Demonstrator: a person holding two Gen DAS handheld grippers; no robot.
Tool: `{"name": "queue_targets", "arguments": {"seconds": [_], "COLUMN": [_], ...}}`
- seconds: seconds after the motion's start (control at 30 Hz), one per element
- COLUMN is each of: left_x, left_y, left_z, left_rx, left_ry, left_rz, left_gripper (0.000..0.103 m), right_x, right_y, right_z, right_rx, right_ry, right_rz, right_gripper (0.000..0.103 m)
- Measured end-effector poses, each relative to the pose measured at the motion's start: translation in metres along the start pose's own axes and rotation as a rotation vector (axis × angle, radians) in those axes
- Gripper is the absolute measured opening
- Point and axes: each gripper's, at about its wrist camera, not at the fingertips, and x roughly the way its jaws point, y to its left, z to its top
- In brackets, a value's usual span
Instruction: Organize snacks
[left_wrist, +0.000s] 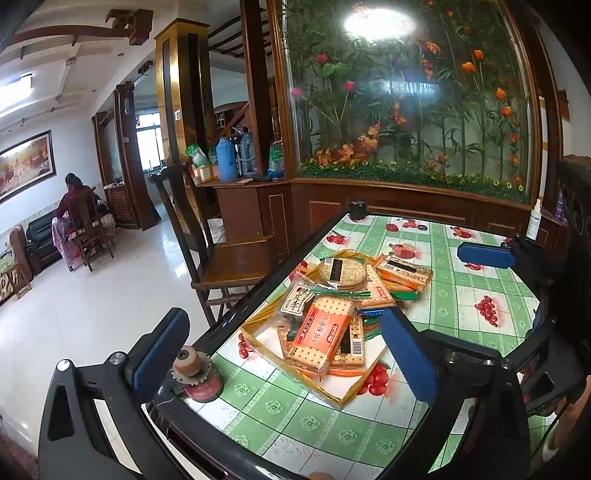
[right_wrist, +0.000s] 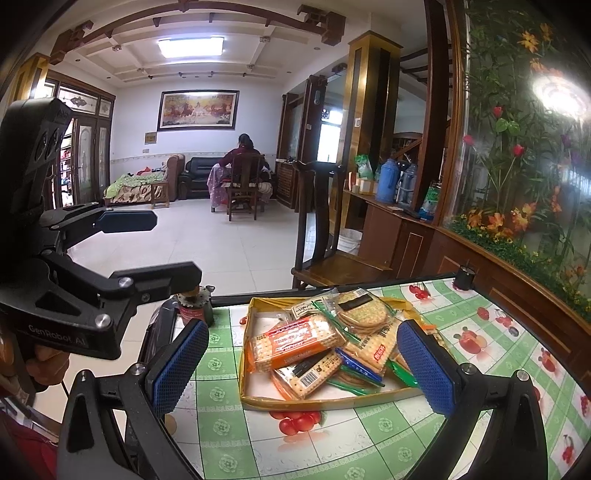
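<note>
Both grippers' jaws wide open, empty.

Black tongs (right_wrist: 301, 363) with blue textured pads (right_wrist: 424, 365).

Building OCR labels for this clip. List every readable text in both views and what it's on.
"GenRobot.AI": on the black body of the left tool, right wrist view.
Large black Chinese characters on the white-labelled snack packet: visible, not read with confidence.
White lettering on the orange cracker packet: too blurred.
Red logo on the square cracker pack: too blurred.
Barcode digits on the barcode packet: too small.
</note>
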Motion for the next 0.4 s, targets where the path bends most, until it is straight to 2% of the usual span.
{"name": "queue_targets", "arguments": {"seconds": [0.4], "left_x": [-0.0015], "left_y": [-0.0035], "left_z": [0.0018], "left_rx": [0.009], "left_ry": [-0.005], "left_rz": [0.002], "left_gripper": [0.103], "right_x": [-0.0002], "right_y": [-0.0021], "right_z": [-0.0014], "right_rx": [0.003], "right_ry": [0.004], "right_rz": [-0.002], "right_gripper": [0.103]}}
